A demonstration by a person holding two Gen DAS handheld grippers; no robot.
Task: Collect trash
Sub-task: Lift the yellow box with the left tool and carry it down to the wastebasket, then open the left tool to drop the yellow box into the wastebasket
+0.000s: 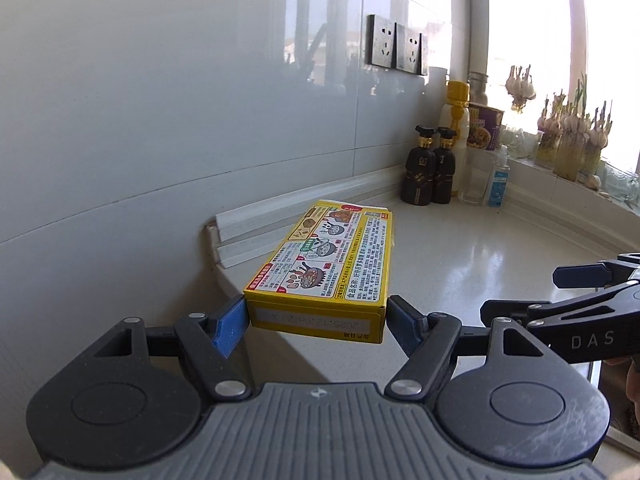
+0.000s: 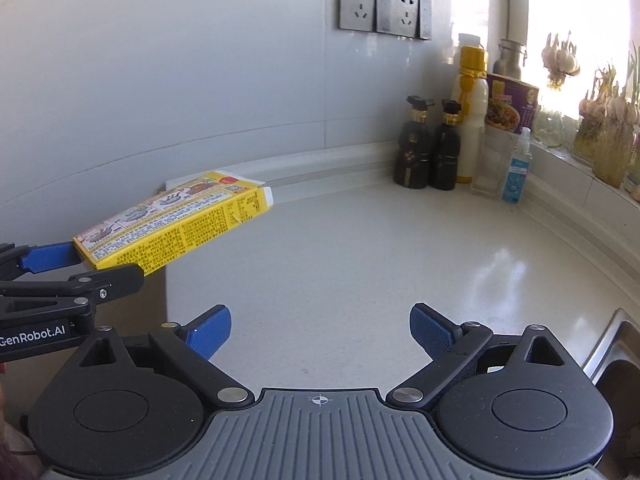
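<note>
The pale, glossy stone countertop (image 2: 360,248) runs back to a grey tiled wall (image 2: 200,80), with a steel sink's rim (image 2: 612,344) showing at the right edge and a cluster of bottles in the far corner, among them two dark squat sauce bottles (image 2: 428,152). Above the counter's left end, clear of the surface, hangs the task's thing: a long, flat yellow cardboard food box (image 1: 328,264) printed with cooking pictures and small text, its far flap standing slightly open. It looks like a light, probably emptied carton, stiff along its edges but likely to buckle on its broad faces if squeezed hard; the printed card seems smooth, so a grip across the narrow sides near one end, as now, should hold better than pinching top and bottom. The left gripper (image 1: 316,320) has its blue pads clamped against the box's two narrow sides at the near end, so the rest of the box sticks out forward unsupported and could droop or twist. The right gripper (image 2: 320,332) holds nothing, its jaws spread wide above bare counter, just beside the left one.
</note>
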